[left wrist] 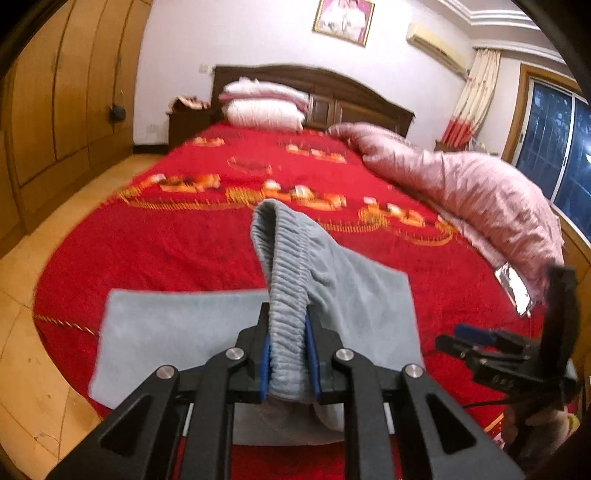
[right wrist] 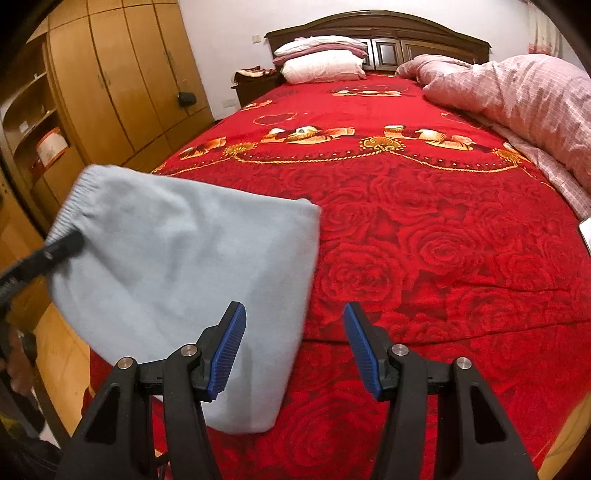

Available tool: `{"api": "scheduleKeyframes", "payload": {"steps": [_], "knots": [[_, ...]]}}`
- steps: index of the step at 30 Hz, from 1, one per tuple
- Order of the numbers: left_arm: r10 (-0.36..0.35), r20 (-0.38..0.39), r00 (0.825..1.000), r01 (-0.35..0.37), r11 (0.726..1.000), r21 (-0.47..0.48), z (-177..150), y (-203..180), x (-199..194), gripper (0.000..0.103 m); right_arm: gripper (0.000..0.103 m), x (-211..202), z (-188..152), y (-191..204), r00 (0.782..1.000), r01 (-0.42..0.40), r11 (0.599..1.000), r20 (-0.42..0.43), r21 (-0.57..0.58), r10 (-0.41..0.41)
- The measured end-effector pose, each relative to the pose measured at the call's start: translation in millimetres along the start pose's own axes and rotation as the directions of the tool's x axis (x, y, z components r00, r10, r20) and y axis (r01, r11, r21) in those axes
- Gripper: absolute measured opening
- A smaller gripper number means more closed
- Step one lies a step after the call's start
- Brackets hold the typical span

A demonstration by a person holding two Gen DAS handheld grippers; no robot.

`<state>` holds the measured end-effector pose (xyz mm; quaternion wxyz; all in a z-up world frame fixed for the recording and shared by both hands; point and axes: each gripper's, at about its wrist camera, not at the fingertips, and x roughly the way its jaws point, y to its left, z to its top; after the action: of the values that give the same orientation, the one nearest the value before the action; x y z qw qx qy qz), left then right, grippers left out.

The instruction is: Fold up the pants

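Light grey-blue pants (left wrist: 177,332) lie partly folded on the red bedspread (left wrist: 184,240) near the foot of the bed. My left gripper (left wrist: 288,332) is shut on the ribbed elastic waistband (left wrist: 284,280), holding that end lifted above the flat part. In the right wrist view the pants (right wrist: 184,266) hang raised at the left, the left gripper (right wrist: 55,251) gripping their waistband edge. My right gripper (right wrist: 295,314) is open, nothing between its blue pads (right wrist: 229,347), just right of the pants above the bedspread (right wrist: 424,258). The right gripper (left wrist: 480,339) shows at the left wrist view's right edge.
A pink quilt (right wrist: 517,99) is bunched along the bed's right side. Pillows (right wrist: 321,62) lie by the dark headboard (right wrist: 376,26). A phone (left wrist: 515,288) lies near the quilt. Wooden wardrobes (right wrist: 122,81) and tiled floor (left wrist: 44,369) are to the left.
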<state>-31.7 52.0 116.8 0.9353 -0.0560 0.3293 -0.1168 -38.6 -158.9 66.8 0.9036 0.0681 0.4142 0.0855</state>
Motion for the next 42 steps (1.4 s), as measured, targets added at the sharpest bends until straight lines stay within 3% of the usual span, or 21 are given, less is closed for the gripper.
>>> {"api": "scheduleKeyframes", "payload": {"steps": [10,15,18,22,24,30,33,38,40,42], "knots": [[0.13,0.005,0.991,-0.129,0.987,-0.095,1.8,57.0,-12.8,0.014,0.057,4.5,-1.1,2.9,1.0,-0.005,1.0,-0.015,-0.011,0.004],[0.151,0.0,0.988,-0.15,0.979,-0.139,-7.4,82.0,-13.6,0.014,0.057,9.3,-3.3,7.0,0.999,-0.009,1.0,-0.036,-0.022,0.009],[0.12,-0.069,0.99,-0.128,0.985,-0.118,-16.2,91.0,4.4,0.015,0.057,11.3,-4.0,9.6,0.999,-0.012,0.999,-0.043,-0.032,0.01],[0.129,-0.202,0.971,-0.156,0.98,-0.12,-40.3,102.7,38.8,0.016,0.057,14.0,-5.2,10.9,0.998,-0.005,0.999,-0.057,-0.041,0.003],[0.124,-0.231,0.965,-0.161,0.976,-0.15,-51.9,108.9,47.4,0.026,0.057,16.1,-5.4,11.8,0.998,-0.002,0.999,-0.065,-0.043,-0.001],[0.045,-0.216,0.975,-0.093,0.971,-0.218,-61.0,121.4,46.6,0.047,0.057,26.3,-3.6,24.0,0.994,-0.01,0.996,-0.105,-0.087,0.0],[-0.031,-0.185,0.982,-0.021,0.961,-0.276,-62.0,129.5,43.0,0.047,0.057,25.6,10.1,42.5,0.996,-0.022,0.987,-0.086,-0.158,0.008],[-0.067,-0.144,0.987,0.016,0.944,-0.33,-52.5,143.8,44.7,0.05,0.057,46.2,45.2,81.7,0.977,-0.194,0.948,-0.132,-0.251,0.165],[-0.061,-0.14,0.988,0.012,0.944,-0.331,-49.3,147.2,47.2,0.05,0.054,66.3,56.0,88.4,0.98,-0.166,0.946,-0.152,-0.28,0.127],[-0.054,-0.134,0.99,0.007,0.945,-0.328,-47.9,149.5,47.3,0.05,0.044,91.0,59.2,91.8,0.989,-0.025,0.929,-0.144,-0.368,-0.03]]}}
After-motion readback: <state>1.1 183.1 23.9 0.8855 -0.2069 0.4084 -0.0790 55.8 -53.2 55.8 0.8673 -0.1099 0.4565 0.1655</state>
